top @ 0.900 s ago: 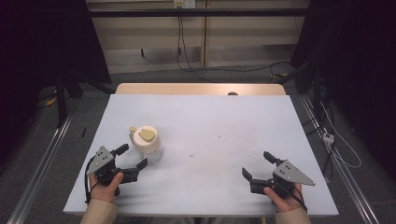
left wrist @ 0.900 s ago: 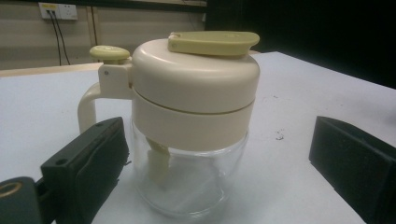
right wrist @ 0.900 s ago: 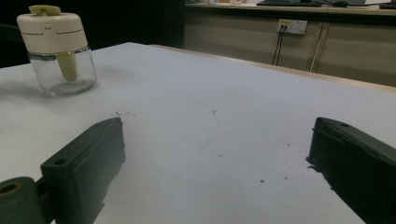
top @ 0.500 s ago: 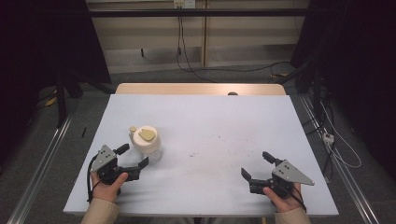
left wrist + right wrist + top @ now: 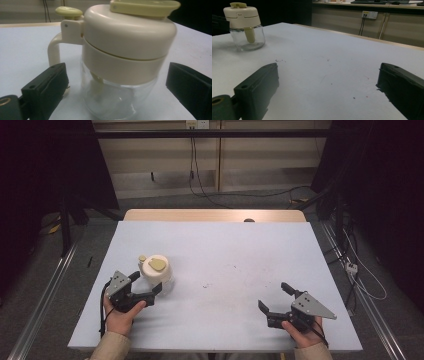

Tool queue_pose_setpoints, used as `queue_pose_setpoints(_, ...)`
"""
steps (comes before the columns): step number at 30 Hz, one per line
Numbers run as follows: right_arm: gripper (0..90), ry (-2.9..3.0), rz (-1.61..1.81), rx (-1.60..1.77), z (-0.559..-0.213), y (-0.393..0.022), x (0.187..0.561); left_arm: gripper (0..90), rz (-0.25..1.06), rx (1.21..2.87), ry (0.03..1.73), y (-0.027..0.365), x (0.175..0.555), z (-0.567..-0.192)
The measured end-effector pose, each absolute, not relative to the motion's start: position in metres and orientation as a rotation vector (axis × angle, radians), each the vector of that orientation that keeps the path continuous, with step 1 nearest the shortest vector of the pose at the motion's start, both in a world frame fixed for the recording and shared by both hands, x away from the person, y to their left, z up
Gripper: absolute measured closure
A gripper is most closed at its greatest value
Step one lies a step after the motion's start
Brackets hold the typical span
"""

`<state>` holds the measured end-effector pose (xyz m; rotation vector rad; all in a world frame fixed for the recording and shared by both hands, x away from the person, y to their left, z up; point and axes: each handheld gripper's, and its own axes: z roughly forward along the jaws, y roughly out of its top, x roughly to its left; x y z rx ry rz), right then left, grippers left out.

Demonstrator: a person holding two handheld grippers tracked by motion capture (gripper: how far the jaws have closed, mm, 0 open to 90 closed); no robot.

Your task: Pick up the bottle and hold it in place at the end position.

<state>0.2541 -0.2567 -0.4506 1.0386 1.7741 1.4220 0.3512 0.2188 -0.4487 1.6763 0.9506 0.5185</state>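
A: Left gripper view puts the jar (image 5: 122, 62) between the left gripper (image 5: 117, 82)'s wide fingers, not gripped yet.

B: Right gripper (image 5: 278, 301) waits wide, empty; lifting remains. Jar stands on the table (image 5: 240, 255).

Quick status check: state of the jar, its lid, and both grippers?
Jar: upright on the table, glass body clear, nothing visible inside but the lid's stem.
Lid: on, flap down.
Left gripper: open, jaws on either side of the jar, not touching.
Right gripper: open, nothing between its jaws.
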Motion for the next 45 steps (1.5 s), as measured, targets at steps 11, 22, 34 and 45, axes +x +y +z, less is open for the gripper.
queue_pose_setpoints(11,3.2,1.773,1.422,1.040,-0.450,-0.256,0.254,3.2,0.529,1.693,0.954,0.206,0.359,-0.450)
queue_pose_setpoints(22,3.3,1.776,1.426,1.034,-0.451,-0.255,0.254,2.4,0.533,1.666,0.998,0.193,0.369,-0.455)
queue_pose_setpoints(34,3.4,1.773,1.435,1.029,-0.450,-0.256,0.254,1.5,0.587,1.645,1.011,0.180,0.377,-0.456)
queue_pose_setpoints(45,3.5,1.775,1.434,1.026,-0.450,-0.255,0.255,5.2,0.619,1.631,1.010,0.176,0.381,-0.456)
